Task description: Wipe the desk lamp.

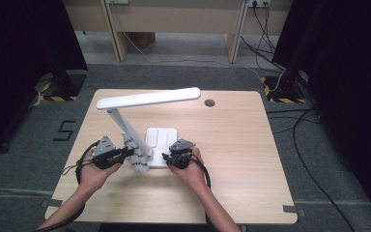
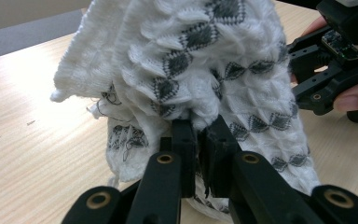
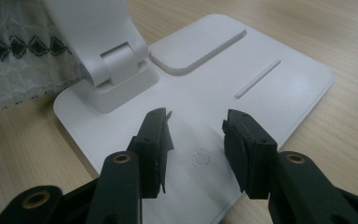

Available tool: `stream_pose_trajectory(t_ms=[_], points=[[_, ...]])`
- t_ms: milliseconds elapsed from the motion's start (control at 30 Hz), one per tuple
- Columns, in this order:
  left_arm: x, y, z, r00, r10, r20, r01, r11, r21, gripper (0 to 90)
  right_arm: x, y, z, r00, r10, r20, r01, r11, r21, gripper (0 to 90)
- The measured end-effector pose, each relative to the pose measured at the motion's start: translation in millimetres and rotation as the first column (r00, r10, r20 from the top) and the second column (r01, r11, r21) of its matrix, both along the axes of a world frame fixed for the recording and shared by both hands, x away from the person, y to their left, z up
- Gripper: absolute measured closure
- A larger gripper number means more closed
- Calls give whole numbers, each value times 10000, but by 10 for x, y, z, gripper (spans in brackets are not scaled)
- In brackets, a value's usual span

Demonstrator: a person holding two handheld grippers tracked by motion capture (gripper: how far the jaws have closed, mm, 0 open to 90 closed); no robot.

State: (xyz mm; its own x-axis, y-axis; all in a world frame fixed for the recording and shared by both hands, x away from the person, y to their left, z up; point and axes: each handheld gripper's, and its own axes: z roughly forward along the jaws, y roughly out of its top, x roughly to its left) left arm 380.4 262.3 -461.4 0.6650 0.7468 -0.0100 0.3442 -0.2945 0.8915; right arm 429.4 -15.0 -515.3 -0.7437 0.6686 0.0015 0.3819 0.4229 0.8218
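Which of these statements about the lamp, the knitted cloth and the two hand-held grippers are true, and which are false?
1. The left hand-held gripper is shut on the white knitted cloth. True.
2. The right hand-held gripper is clamped on the lamp's arm. False: its jaws stand open above the lamp base, near the power symbol.
3. The lamp head is folded flat onto the base. False: it is raised on its arm, above the table.
4. The cloth has a grey diamond pattern. True.

Overhead table (image 1: pixel 232 145); two close claw views.
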Motion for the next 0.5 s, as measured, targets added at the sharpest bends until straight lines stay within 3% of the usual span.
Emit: stream_pose_trajectory(t_ms=[500], points=[[17, -27, -59, 9999, -44, -90, 45, 9999, 132, 841, 3, -2, -1, 10000, 18, 36, -18, 10000, -21, 596]])
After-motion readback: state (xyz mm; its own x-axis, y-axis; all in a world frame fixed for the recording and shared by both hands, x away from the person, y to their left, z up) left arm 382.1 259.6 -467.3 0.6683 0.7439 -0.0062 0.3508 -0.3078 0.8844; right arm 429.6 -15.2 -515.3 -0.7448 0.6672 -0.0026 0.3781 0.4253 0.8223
